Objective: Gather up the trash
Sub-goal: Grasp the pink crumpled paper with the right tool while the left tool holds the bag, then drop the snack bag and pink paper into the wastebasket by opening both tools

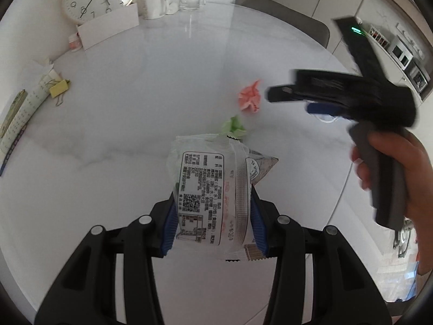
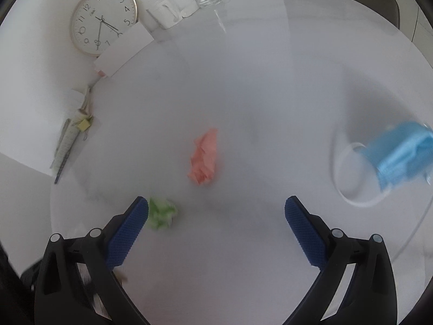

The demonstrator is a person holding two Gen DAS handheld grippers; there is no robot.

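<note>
We see a pink paper wad [image 2: 203, 159], a green one [image 2: 161, 213], a blue face mask [image 2: 403, 157], and a white marbled tabletop [image 1: 121, 124] with grey veins.

- Right wrist view smeared by motion: pink paper ball [image 2: 203, 159] and green paper ball [image 2: 161, 213] soft, blue mask [image 2: 403, 157] cut by frame edge.
- Left wrist view: wrapper [image 1: 213, 189] hides part of the green ball; its print is too small to read.
- Right gripper [image 1: 303, 100] blurred there, fingers [image 1: 281, 92] overlapping.
</note>
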